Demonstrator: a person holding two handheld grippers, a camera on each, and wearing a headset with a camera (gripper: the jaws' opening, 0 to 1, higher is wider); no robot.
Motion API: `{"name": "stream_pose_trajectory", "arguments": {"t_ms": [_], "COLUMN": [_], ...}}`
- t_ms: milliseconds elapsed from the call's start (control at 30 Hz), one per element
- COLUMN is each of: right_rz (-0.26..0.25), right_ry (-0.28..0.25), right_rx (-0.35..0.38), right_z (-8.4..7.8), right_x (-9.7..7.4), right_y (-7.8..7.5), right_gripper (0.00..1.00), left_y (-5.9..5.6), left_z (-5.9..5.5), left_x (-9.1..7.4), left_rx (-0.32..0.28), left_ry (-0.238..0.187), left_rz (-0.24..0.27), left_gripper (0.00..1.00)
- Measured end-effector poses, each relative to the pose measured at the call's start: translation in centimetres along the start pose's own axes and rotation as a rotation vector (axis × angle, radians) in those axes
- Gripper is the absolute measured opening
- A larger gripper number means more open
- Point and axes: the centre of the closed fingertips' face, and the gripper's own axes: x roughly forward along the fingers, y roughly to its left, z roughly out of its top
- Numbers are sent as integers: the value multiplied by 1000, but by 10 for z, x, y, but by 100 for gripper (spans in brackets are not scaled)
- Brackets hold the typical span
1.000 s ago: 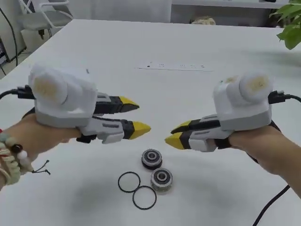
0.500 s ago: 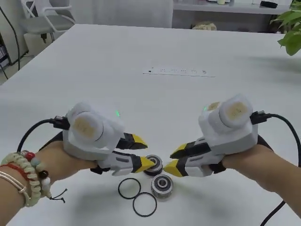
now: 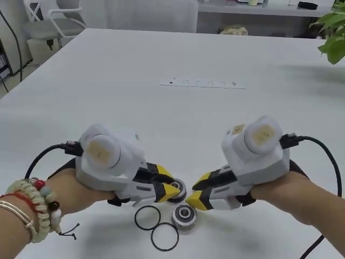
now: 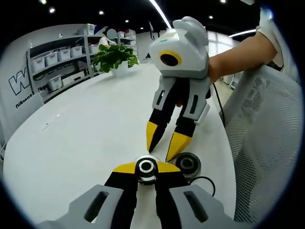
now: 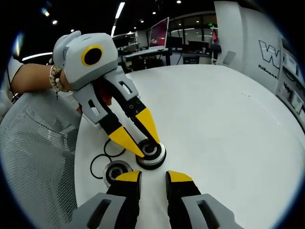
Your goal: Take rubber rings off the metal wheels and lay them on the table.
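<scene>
Item one: dark-rimmed wheel (image 5: 152, 153). It is sitting between the tips of my left claw (image 4: 146, 167), whose jaws are closing narrowly on either side of it.

Item two: second wheel (image 3: 184, 214). It is lying just beside the first, below the tips of my right claw (image 5: 152, 177). That claw is hovering with a narrow gap, holding nothing and pointing at the left one.

Item three: two rubber rings (image 3: 136, 218). They are lying flat on the worktop (image 3: 215, 118), beneath the left claw on my side.
</scene>
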Motion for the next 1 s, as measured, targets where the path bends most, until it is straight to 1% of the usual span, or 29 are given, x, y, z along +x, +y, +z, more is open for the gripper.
{"name": "stream_pose_trajectory", "arguments": {"t_ms": [100, 167, 267, 367, 433, 500, 567, 633, 767, 900, 1000], "right_rz": [-5, -6, -23, -28, -23, -20, -6, -14, -19, -13, -15], "right_ry": [-6, -19, -39, -38, -40, -43, -35, -35, -34, -45, -50], "right_rx": [1, 15, 28, 30, 27, 24, 19, -1, 3, 19, 17], "right_z": [2, 4, 7, 7, 7, 8, 7, 7, 8, 9, 10], "right_x": [1, 1, 2, 5, 5, 6, 7, 9, 10, 10, 10], "right_y": [0, 0, -2, -2, -1, 0, 4, 5, 3, 3, 3], "right_gripper": [19, 19, 20, 19, 19, 20, 20, 22, 24, 26, 26], "left_y": [0, 0, 0, 0, 0, 0, 1, 1, 1, 1, 1], "left_z": [0, 0, 1, 1, 1, 1, 2, 3, 3, 3, 4], "left_x": [1, 1, 2, 3, 3, 3, 4, 4, 4, 4, 4], "left_rx": [-11, -15, -32, -39, -39, -37, -38, -40, -41, -44, -44], "left_ry": [-6, -8, -16, -31, -32, -34, -41, -42, -44, -49, -50], "left_rz": [1, 1, 0, 3, 2, 4, 9, 11, 13, 15, 16], "left_gripper": [8, 8, 8, 8, 8, 8, 8, 8, 8, 8, 8]}}
